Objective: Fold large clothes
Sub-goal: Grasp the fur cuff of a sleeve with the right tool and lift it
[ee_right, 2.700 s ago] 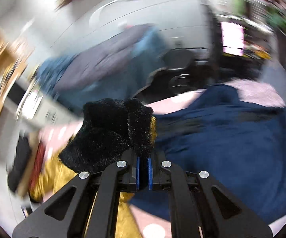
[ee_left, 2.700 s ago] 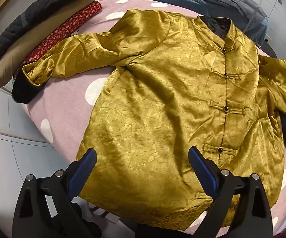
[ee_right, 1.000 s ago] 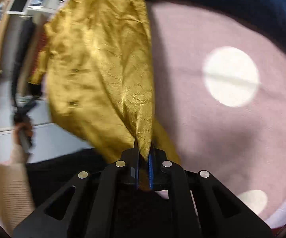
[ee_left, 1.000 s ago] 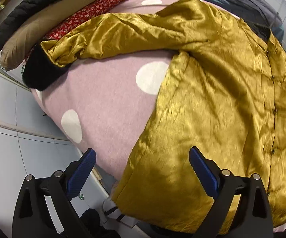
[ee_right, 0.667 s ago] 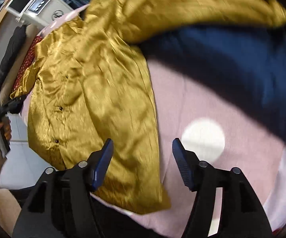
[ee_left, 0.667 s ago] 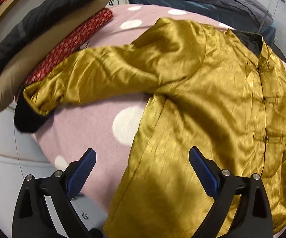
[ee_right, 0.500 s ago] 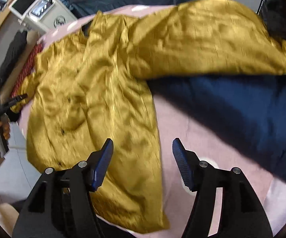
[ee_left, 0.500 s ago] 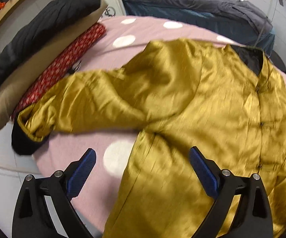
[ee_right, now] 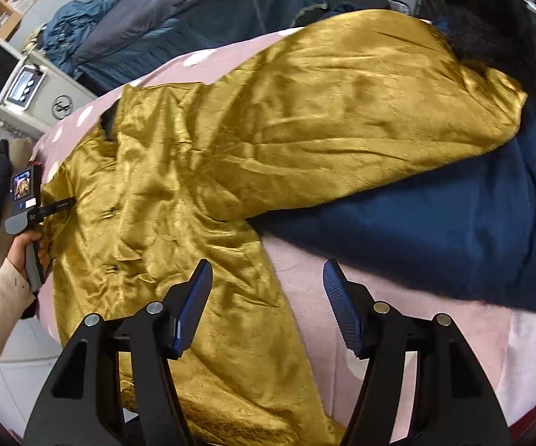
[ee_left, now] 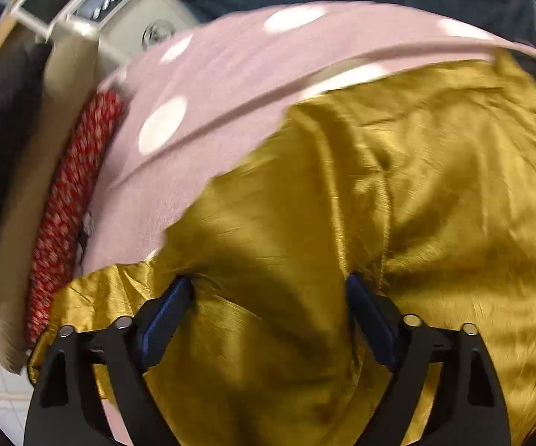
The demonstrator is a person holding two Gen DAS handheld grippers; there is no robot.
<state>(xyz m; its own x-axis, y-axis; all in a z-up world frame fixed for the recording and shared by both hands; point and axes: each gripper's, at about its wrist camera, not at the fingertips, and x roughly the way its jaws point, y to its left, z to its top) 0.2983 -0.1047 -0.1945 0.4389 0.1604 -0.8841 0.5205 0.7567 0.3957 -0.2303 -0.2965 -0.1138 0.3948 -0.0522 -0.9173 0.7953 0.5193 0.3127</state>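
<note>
Released since a second ago, the gold jacket (ee_right: 201, 193) lies flat; left gripper (ee_left: 268, 297), jaws opening, straddles its sleeve for the first fold, right gripper (ee_right: 264, 297) spread, empty.

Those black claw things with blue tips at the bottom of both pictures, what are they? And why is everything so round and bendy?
They are grabbing tools, like big tweezers. A person holds one in each hand, and each has a camera looking out along its two fingers. The wide lens bends the picture.

One picture is from the left gripper. Its jaws are opening wide, down over the sleeve of a shiny gold jacket, not pinching it.

The other is from the right gripper, open and holding nothing. At its left edge you can see the person's hand holding the left tool.

The jacket lies spread out on a pink blanket with white dots. One sleeve, with a black furry cuff, rests on a dark blue garment. The job is folding the jacket.
</note>
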